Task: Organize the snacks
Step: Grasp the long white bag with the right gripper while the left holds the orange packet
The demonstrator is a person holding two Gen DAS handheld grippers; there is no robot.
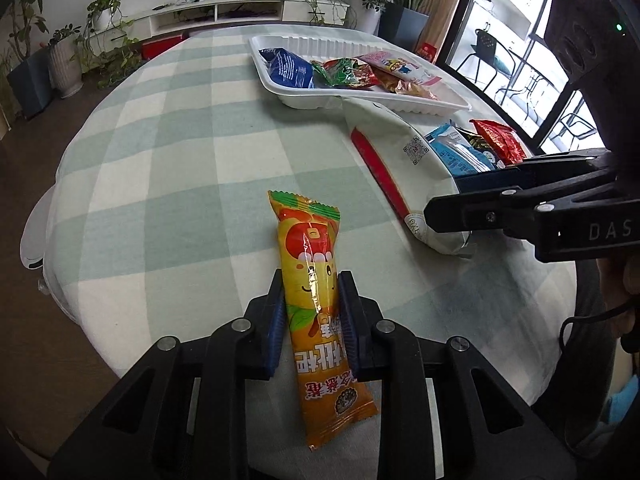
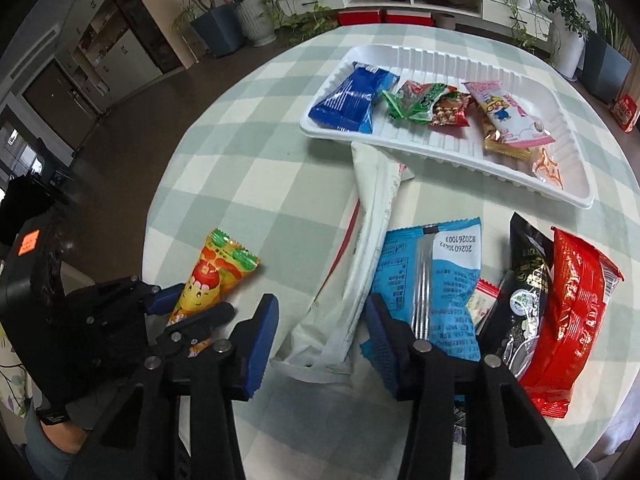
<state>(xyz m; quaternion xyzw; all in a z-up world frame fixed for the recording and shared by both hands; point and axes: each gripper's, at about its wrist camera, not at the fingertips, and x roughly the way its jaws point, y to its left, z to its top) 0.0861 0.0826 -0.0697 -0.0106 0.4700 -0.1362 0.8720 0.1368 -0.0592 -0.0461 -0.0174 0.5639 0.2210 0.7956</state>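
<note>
Two grippers, one long white packet point(image 2: 360, 264) lying lengthwise between the right gripper point(image 2: 320, 340) pads, untouched.
Left gripper point(image 1: 312, 320) clenched on the orange snack bar point(image 1: 316, 300); white tray point(image 2: 452, 68) upper right.

Potted plants point(image 1: 106, 10) flank a white shelf unit point(image 1: 224, 14) beyond the checked tablecloth point(image 1: 180, 140).

Readable text, short list:
- "DAS" in pale capitals on the black body of the right gripper point(image 1: 444, 216), left wrist view; the word is cut off at the picture edge.
- "20260104X2" and "20261003", printed upside down, on the white back panel of the light blue snack packet point(image 2: 430, 280).
- QR code on the long white packet point(image 1: 404, 160); the small print beside it is too fine to read.
- Large white Chinese characters on the orange snack bar point(image 1: 316, 292), upside down, can't make them out reliably.
- Black packet point(image 2: 528, 280) has gold lettering, too small.
</note>
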